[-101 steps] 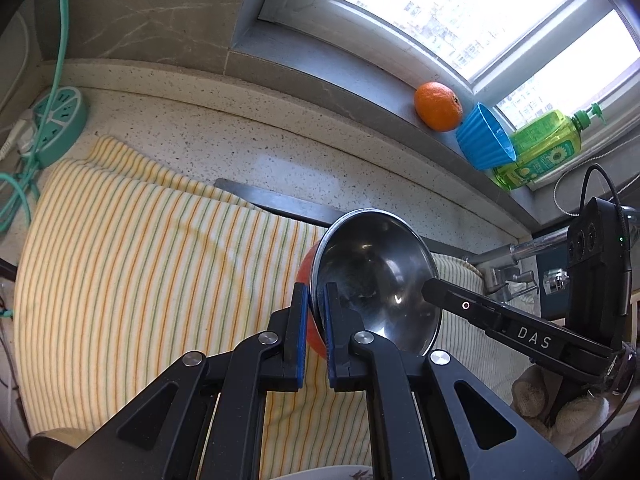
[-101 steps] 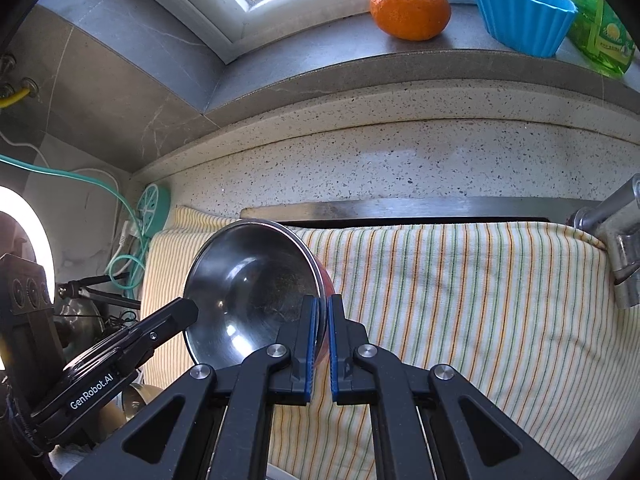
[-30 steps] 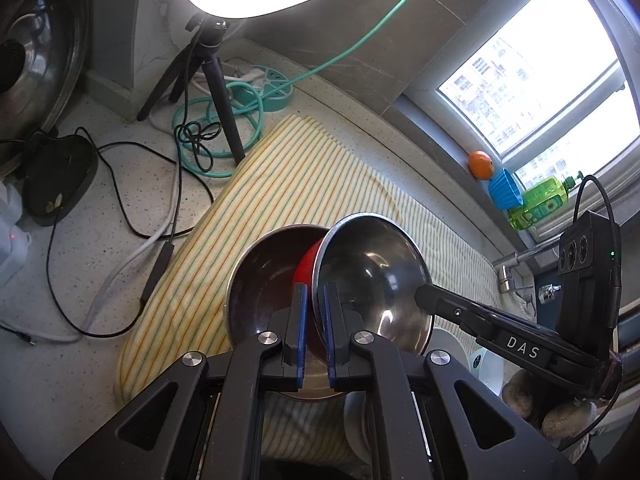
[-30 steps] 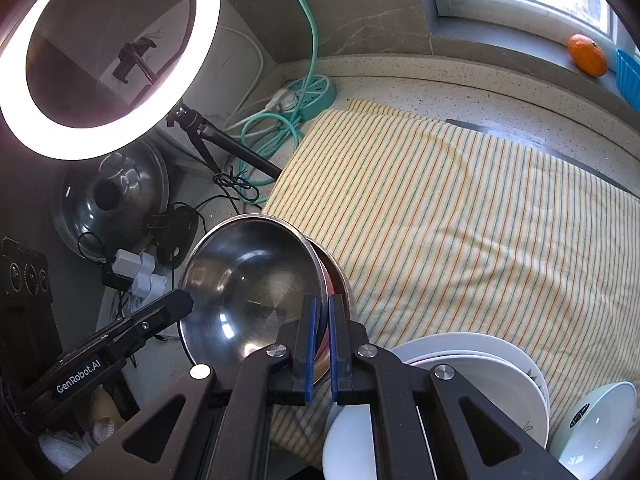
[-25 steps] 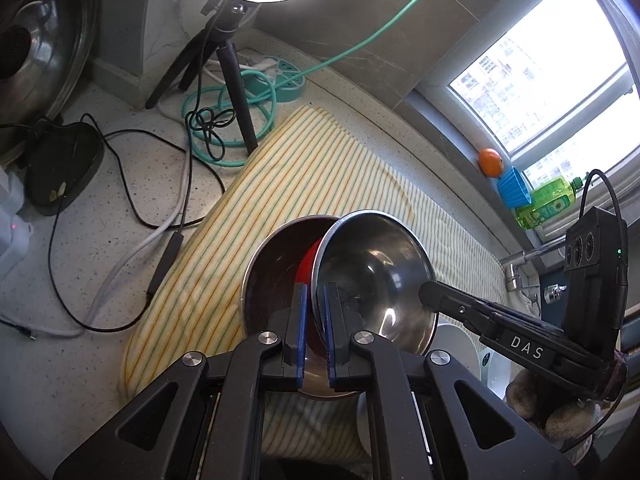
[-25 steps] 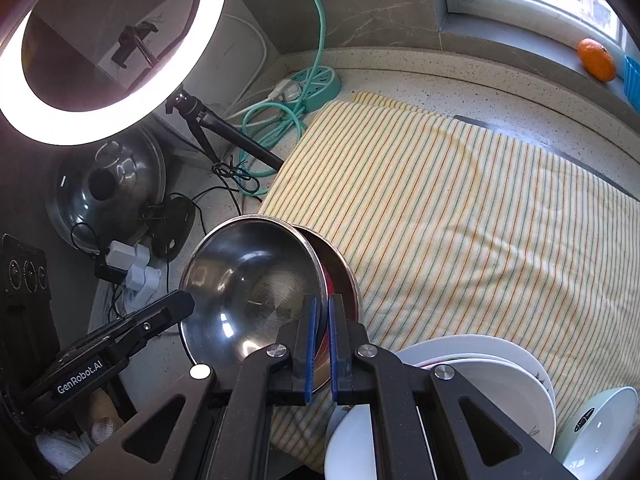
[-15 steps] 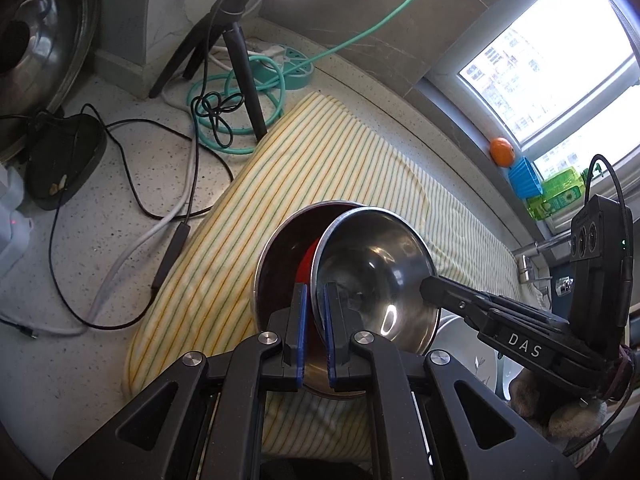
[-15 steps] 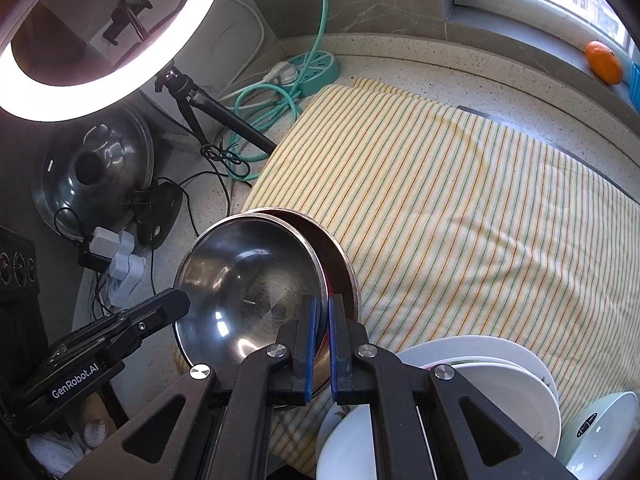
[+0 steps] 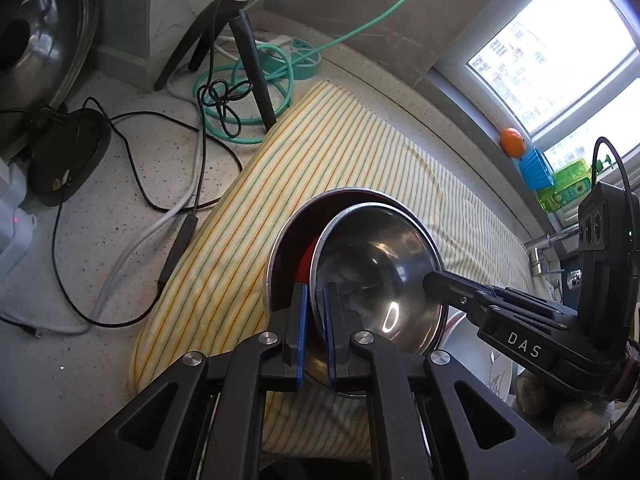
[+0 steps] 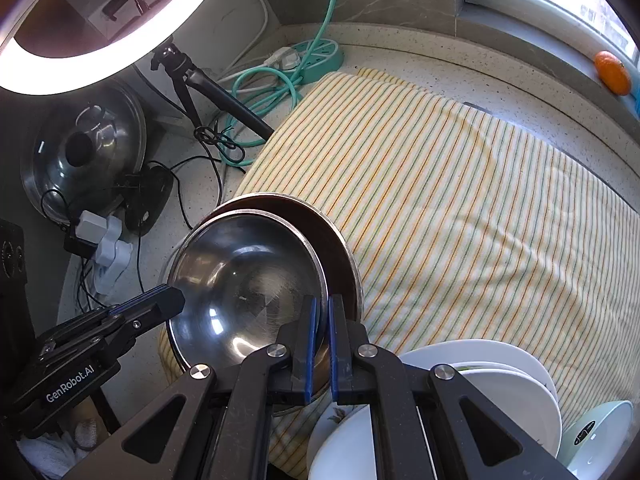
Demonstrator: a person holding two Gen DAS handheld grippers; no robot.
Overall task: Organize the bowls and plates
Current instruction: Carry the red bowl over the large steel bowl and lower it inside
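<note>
2 grippers (image 9: 314, 320) (image 10: 319, 336) clamped on steel bowl (image 9: 376, 276) rim

Two close wrist views steeply down from opposite sides, sharing steel bowl (image 9: 376, 276) and striped cloth (image 10: 460, 208).

You have the bowl (image 10: 244, 280) sitting inside the pan (image 10: 340, 248), at the near left corner of the cloth (image 10: 460, 200) on the bench (image 10: 420, 56). Plates (image 10: 500, 376) lie to their right. Far left stands the tripod (image 10: 212, 88), with the lid (image 10: 80, 152) left of it.
</note>
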